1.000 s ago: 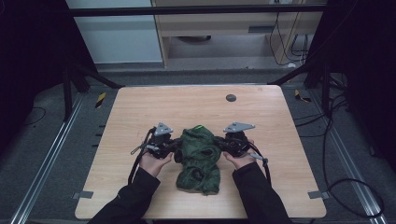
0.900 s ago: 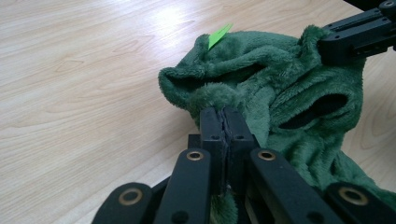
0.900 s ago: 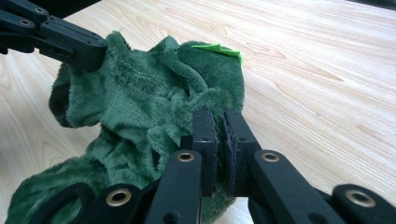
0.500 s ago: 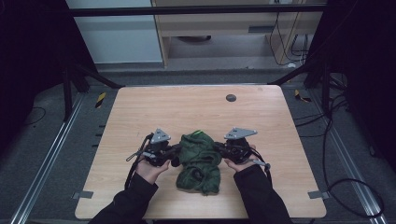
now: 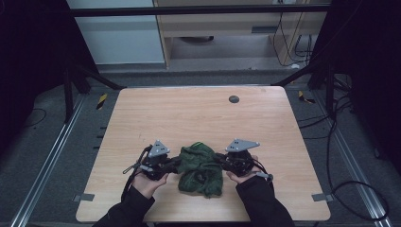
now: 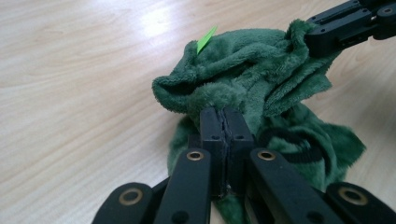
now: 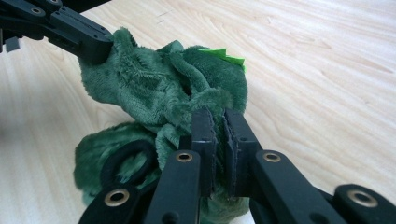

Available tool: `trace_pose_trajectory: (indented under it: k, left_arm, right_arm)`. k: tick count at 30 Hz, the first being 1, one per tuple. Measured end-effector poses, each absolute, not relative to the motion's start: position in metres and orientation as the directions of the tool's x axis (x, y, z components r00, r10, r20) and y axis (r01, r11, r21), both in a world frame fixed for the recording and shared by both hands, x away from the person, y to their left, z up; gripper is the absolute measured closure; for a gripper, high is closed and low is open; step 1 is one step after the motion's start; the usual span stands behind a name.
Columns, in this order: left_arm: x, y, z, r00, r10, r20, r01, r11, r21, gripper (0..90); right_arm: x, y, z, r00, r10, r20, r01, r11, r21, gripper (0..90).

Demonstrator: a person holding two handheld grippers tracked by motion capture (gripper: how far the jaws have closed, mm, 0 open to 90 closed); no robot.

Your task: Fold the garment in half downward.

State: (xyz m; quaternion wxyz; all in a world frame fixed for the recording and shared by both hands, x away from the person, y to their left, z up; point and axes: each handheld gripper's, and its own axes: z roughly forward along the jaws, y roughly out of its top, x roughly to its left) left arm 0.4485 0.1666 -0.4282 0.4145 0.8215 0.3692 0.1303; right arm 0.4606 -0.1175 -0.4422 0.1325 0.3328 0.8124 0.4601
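A crumpled dark green plush cloth (image 5: 201, 169) lies near the front edge of the wooden table (image 5: 189, 118). It carries bright green felt points (image 7: 224, 58) and a black ring marking (image 6: 299, 149). My left gripper (image 5: 176, 163) is shut on the cloth's left edge, and a fold bunches over its closed tips (image 6: 226, 116). From the other side, my right gripper (image 5: 221, 161) pinches the right edge, its jaws (image 7: 217, 119) pressed on a fold. Each gripper view also has the opposite gripper (image 6: 345, 25) (image 7: 70, 28) biting the cloth's far side. The upper part of the cloth is lifted between them.
A small dark round disc (image 5: 233, 99) sits on the table's far side. Metal rails (image 5: 52, 161) and cables (image 5: 350, 189) run along the floor on both sides. A person's dark sleeves (image 5: 127, 208) come in from the bottom edge.
Both hands have drawn back toward the table's front edge, bringing the green cloth with them. Both grips have stayed shut on it.
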Motion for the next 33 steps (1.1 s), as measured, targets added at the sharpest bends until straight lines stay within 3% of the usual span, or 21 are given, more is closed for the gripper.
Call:
trace_pose_trajectory:
  k: [33]
  left_arm:
    - [0.42, 0.17, -0.462, 0.711, 0.681, -0.177, 0.579, -0.424, 0.696, 88.7]
  right_arm:
    - [0.423, -0.124, -0.476, -0.743, 0.638, 0.2, 0.541, 0.398, 0.741, 78.9]
